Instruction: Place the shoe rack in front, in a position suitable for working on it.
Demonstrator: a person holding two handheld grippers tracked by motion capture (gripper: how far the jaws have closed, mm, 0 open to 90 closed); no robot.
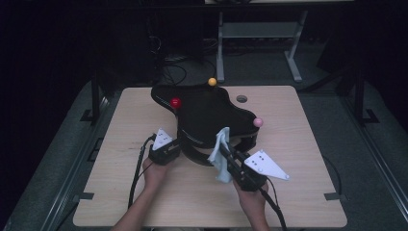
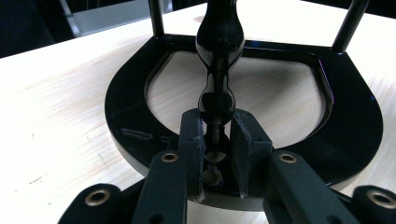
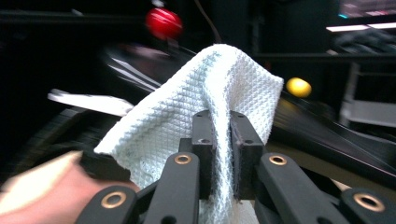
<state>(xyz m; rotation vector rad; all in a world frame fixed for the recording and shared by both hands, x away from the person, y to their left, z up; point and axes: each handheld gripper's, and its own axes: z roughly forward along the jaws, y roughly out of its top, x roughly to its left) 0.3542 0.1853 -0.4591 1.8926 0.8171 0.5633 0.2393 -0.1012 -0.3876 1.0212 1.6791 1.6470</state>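
On the worktop (image 1: pixel 144 202), my left gripper (image 2: pixel 215 154) has its jaws pinched on the black stand's (image 1: pixel 207 115) upright turned post, steadying it, while my right gripper (image 3: pixel 223 140) pinches the white cloth (image 3: pixel 187 121) just right of the stand's glossy top, the nearer hand to wipe.

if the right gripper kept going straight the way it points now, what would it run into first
Probably the glossy black stand: the right gripper, shut on a white cloth, aims at its top near the red ball. Depth is unclear.
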